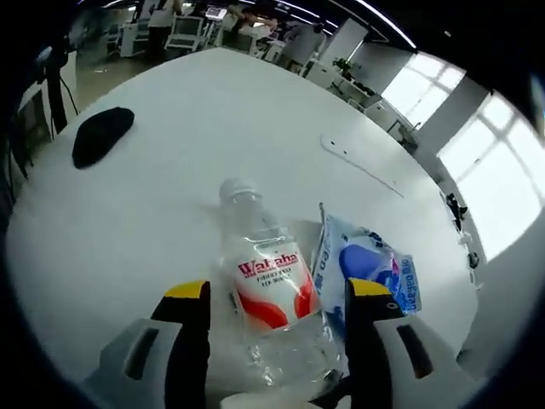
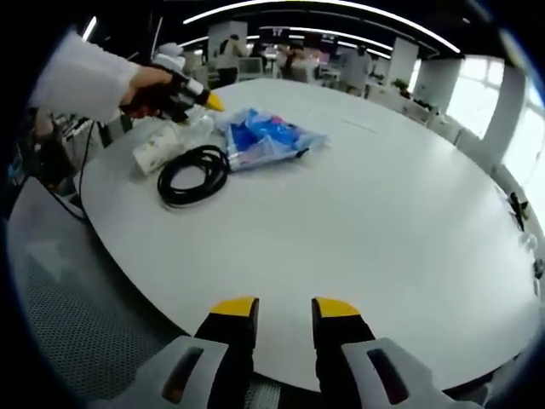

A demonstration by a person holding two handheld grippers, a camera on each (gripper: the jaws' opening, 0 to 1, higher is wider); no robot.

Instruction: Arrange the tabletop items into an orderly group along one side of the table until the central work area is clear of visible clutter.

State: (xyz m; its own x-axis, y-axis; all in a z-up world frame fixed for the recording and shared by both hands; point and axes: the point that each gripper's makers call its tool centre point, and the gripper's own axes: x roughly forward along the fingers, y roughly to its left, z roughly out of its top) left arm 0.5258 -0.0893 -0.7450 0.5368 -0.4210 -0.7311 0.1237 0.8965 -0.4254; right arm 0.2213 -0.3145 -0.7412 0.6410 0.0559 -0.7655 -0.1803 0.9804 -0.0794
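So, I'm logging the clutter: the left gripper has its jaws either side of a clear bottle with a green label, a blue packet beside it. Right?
Not quite: the label is red and white. The left gripper view shows the left gripper with jaws either side of the clear bottle, the blue packet beside it.

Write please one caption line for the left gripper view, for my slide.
Left gripper with open jaws around a clear water bottle on the white table, beside a blue-and-white packet.
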